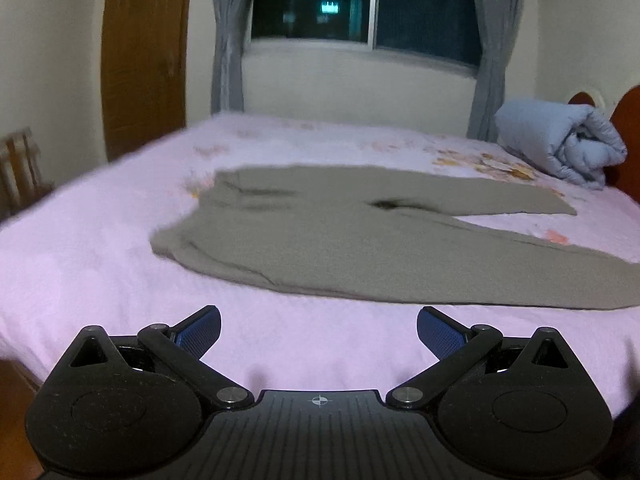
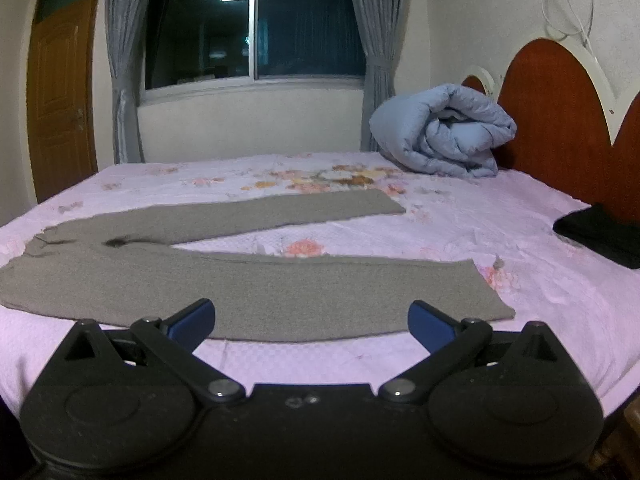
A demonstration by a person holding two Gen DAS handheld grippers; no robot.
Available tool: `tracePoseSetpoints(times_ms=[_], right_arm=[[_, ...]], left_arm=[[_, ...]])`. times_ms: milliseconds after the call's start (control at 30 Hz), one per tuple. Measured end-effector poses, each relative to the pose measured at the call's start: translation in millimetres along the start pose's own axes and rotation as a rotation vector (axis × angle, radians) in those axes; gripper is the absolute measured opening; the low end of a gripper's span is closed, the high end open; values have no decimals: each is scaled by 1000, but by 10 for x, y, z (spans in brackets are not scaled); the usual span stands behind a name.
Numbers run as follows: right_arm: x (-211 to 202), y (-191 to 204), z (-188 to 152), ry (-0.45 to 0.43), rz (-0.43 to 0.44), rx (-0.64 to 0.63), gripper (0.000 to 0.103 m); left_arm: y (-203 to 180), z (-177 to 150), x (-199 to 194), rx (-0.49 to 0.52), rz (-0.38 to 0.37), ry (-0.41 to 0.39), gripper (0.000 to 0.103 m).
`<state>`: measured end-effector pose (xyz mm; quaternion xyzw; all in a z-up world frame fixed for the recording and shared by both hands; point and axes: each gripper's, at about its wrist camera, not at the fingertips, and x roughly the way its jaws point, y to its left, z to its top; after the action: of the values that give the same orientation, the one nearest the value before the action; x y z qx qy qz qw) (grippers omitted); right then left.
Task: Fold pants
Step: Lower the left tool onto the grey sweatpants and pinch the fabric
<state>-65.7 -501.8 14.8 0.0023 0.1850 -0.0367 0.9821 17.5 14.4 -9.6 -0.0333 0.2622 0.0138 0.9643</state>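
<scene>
A big bed (image 2: 460, 216) with a pink flowery sheet fills both views. It is wide and flat, so it looks like a good place to fold clothes.

The gray pants (image 1: 320, 248) lie spread out flat near the front edge of the bed. The waist is on the left and the two legs (image 2: 304, 208) run to the right, parted like a thin V. Laid flat like this, each leg is easy to reach.

A rolled-up blue quilt (image 2: 444, 136) sits far back by the red headboard (image 2: 552, 120), well apart from the pants and out of the way. A small dark folded cloth (image 2: 600, 236) lies at the right side of the bed.

The left gripper (image 1: 319, 330) hangs over bare sheet just before the waist end. Its jaws are wide apart and hold nothing. The right gripper (image 2: 310, 322) hangs at the near leg's cuff end, also wide apart and empty.

No fold looks made yet. I think each gripper is lined up to take one end of the near leg.
</scene>
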Motion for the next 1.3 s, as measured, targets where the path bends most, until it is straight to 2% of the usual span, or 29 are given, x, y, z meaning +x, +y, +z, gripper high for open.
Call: tracePoseSetpoints(times_ms=[67,167,300,467,600,700,800,867,1000,1133,1200,1300], right_arm=[[30,-32,39,-18,21,-6,97],[187,-55,209,-19,51,-27,97],[506,-80,501,-9,52,-18,97],[902,-3,823,-8,36,3,97],[1206,207,963,1,43,-5,97],[1415,404,996,15,48,-20,97],[1615,607,954,47,55,-34,97],[1731,738,923,69,59,-52,97],[1916,925,911,89,52,-82,97],[2076,1031,933,96,50,-92,97],[2148,1079,943,98,48,-101,97],[2242,1137,935,109,51,-106,97]], left_arm=[[80,56,42,-15,15,-29,103],[231,251,243,18,58,-64,103],[589,711,638,-20,75,-71,103],[1132,1271,1295,-115,63,-57,103],[1427,1569,1967,-73,87,-1,103],[1646,1716,2469,-95,49,55,103],[1873,1821,2968,-145,-29,101,103],[1987,1833,3266,-184,-87,133,103],[2154,1778,3849,-232,-153,209,103],[2188,1691,4249,-214,-184,265,103],[2143,1675,4352,-187,-201,268,103],[2145,1713,4508,-211,-276,277,103]])
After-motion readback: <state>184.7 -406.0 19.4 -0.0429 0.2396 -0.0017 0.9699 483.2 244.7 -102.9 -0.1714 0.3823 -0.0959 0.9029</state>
